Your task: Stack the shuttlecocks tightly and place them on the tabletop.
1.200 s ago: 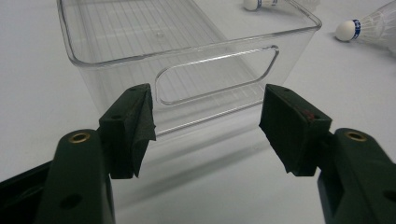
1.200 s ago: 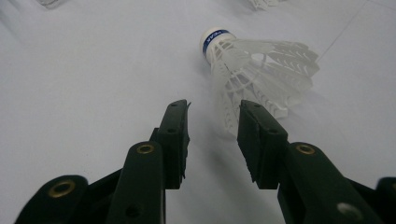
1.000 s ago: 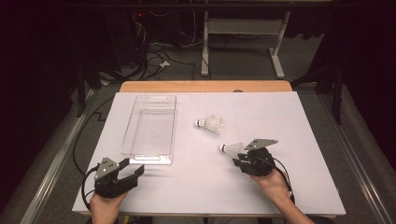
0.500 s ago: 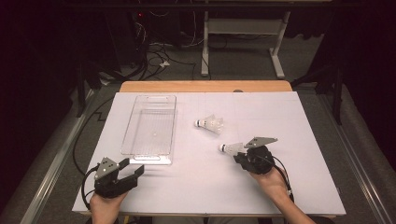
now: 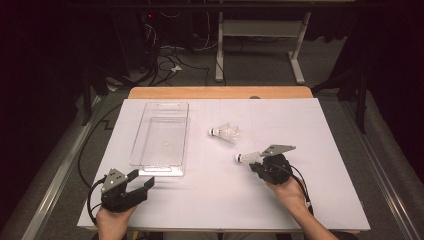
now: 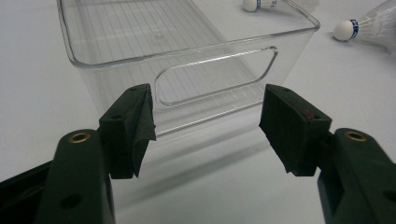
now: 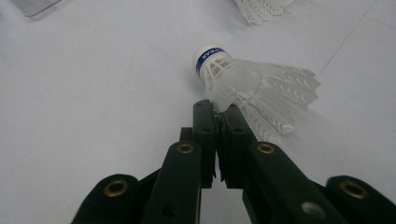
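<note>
White feathered shuttlecock, blue-banded cork, lies on its side on the white table, skirt pinched

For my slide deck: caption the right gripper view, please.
Right gripper, jaws shut on a white shuttlecock's skirt, above the white table.

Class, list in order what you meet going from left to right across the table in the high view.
Left gripper → clear bin → far shuttlecock → near shuttlecock, pinched by the right gripper.
</note>
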The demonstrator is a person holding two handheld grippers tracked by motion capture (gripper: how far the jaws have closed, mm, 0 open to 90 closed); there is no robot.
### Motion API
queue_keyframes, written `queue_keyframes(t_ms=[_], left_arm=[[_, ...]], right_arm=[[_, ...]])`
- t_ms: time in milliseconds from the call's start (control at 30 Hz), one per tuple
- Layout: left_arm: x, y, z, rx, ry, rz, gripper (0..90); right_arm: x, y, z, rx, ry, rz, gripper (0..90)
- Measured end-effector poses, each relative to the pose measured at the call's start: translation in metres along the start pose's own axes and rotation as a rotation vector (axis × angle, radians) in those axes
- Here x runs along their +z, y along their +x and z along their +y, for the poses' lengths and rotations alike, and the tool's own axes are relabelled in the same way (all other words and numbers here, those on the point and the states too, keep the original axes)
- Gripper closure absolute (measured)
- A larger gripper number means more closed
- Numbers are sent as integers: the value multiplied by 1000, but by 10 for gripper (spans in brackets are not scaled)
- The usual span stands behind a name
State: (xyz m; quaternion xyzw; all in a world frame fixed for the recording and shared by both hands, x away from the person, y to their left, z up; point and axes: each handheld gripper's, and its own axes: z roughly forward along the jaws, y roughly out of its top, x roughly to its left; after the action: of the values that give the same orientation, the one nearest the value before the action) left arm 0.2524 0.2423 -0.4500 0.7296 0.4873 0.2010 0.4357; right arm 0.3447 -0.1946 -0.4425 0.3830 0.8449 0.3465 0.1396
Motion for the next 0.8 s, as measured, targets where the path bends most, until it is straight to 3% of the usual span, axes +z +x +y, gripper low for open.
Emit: queue_keyframes(t_ms=[800], left_arm=[[0,0,0,0,0,0,359]], right_arm=[[-7,-7,8,2,-33,1,900]])
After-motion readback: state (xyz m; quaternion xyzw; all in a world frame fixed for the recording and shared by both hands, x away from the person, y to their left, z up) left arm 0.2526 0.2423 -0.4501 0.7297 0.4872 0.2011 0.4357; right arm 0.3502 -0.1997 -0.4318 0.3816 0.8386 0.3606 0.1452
